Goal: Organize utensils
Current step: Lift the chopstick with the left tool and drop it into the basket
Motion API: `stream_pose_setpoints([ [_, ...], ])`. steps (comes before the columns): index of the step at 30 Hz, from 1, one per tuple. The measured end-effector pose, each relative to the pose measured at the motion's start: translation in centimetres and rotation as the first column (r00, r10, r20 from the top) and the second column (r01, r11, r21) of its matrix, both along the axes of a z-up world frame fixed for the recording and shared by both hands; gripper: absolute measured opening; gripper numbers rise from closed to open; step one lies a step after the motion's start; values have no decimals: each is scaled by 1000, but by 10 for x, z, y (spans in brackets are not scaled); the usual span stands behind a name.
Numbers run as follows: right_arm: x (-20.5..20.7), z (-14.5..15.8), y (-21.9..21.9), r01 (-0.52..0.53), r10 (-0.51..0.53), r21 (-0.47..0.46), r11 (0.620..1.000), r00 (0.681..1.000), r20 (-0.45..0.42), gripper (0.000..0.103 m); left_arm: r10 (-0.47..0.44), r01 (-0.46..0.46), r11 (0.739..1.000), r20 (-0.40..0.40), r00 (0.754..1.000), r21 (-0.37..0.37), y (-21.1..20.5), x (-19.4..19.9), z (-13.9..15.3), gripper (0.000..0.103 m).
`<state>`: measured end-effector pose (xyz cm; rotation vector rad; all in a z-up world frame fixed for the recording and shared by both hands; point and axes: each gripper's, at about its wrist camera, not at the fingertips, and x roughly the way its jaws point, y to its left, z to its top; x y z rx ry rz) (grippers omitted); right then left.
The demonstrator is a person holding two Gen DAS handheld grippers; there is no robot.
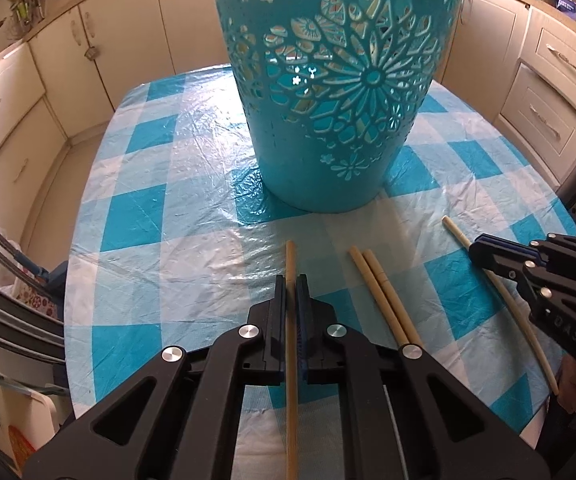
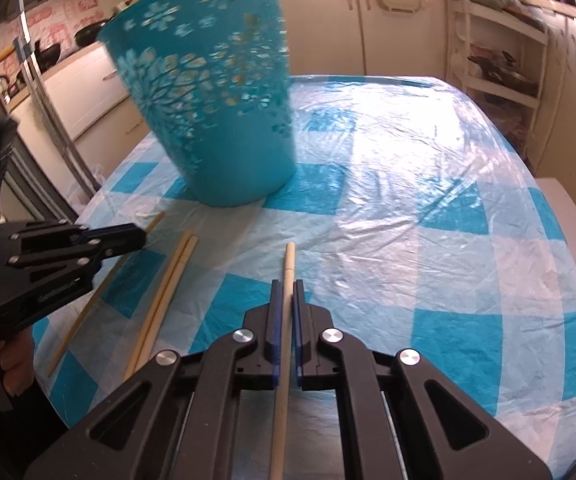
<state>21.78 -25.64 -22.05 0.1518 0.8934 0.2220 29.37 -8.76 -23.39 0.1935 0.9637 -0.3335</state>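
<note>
A teal cut-out plastic basket point(image 1: 328, 92) stands upright on the checked tablecloth; it also shows in the right wrist view point(image 2: 216, 112). My left gripper point(image 1: 291, 286) is shut on a wooden chopstick point(image 1: 290, 256) that runs between its fingers. My right gripper point(image 2: 287, 292) is shut on a pale chopstick point(image 2: 288, 264); this gripper also shows in the left wrist view point(image 1: 484, 250). Two more chopsticks point(image 1: 384, 296) lie side by side on the cloth between the grippers, seen too in the right wrist view point(image 2: 168, 280).
The table point(image 2: 428, 208) has a blue-and-white checked plastic cover. Cream kitchen cabinets point(image 1: 16, 128) ring the table. A white shelf rack point(image 2: 500, 64) with pans stands at the far right. A metal chair frame point(image 1: 4, 264) is at the left edge.
</note>
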Motion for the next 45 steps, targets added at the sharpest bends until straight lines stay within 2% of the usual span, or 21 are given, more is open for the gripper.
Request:
stream_pose_setpoints([
  [9,1,-1,1,6,-6,7,1000,1000,4,6,-14,15,1000,16,1000,-28,-1,-10,10,5],
  [13,-1,0,3,3,-3,-20,1000,1000,10,6,-23,24,997,11,1000,-68,0,-12,16,5],
  [16,-3,1,11,-13,14,-67,998,1000,19,10,-24,22,990,-11,1000,-137,7,-10,19,5],
  [20,-4,2,17,-19,23,-116,993,999,28,10,-8,2,975,-29,1000,-224,22,-8,25,5],
  [27,-4,1,7,-2,3,-44,999,1000,18,7,-5,5,938,1,1000,-346,44,-13,50,5],
  [31,-3,1,6,0,0,-36,999,1000,17,7,0,16,910,38,999,-414,52,-16,72,5],
  [38,-2,0,4,1,-1,-24,1000,1000,17,7,11,75,853,161,987,-516,63,-26,132,5],
  [42,-2,0,3,1,-1,-17,1000,1000,16,7,41,104,831,246,968,-547,62,-18,167,5],
  [45,-2,0,2,0,0,-11,1000,1000,15,7,79,120,819,317,945,-562,55,-4,192,5],
])
